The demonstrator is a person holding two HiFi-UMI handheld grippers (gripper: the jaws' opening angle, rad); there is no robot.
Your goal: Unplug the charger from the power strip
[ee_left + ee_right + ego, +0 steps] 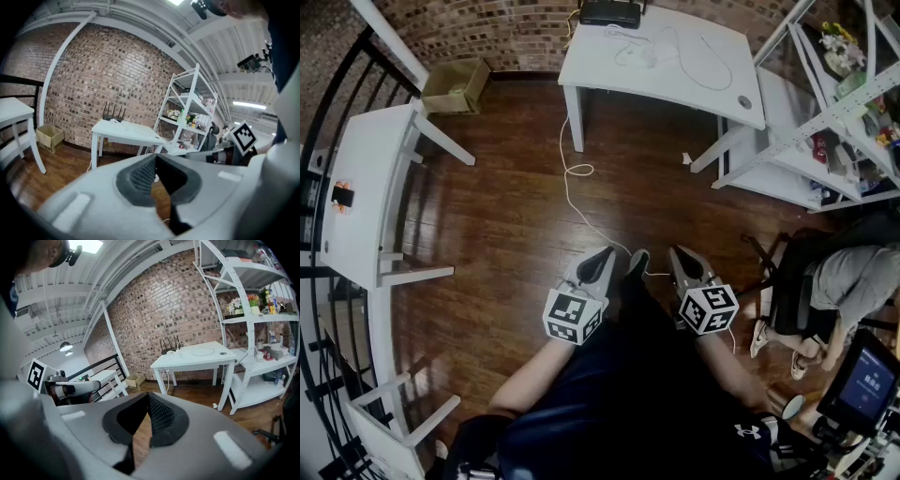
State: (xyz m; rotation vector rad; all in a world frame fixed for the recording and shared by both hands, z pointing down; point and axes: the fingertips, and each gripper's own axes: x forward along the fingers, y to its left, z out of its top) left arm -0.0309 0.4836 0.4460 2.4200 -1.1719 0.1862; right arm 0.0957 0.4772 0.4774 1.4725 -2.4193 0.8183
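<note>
Presumably the small white charger [648, 58] sits on the far white table [581, 67] — light and hard-shelled, best pinched by its body, not its limp white cord [724, 58]. Left grey gripper [605, 255] and right grey gripper [680, 253] are pressed together, empty — well apart from it.

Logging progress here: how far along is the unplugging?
Done: nothing visible. In hand: nothing; left gripper and right gripper are shut, empty, well short of the white table where cables lie. Left: reaching it, gripping the charger, which I can't make out, pulling it out.
</note>
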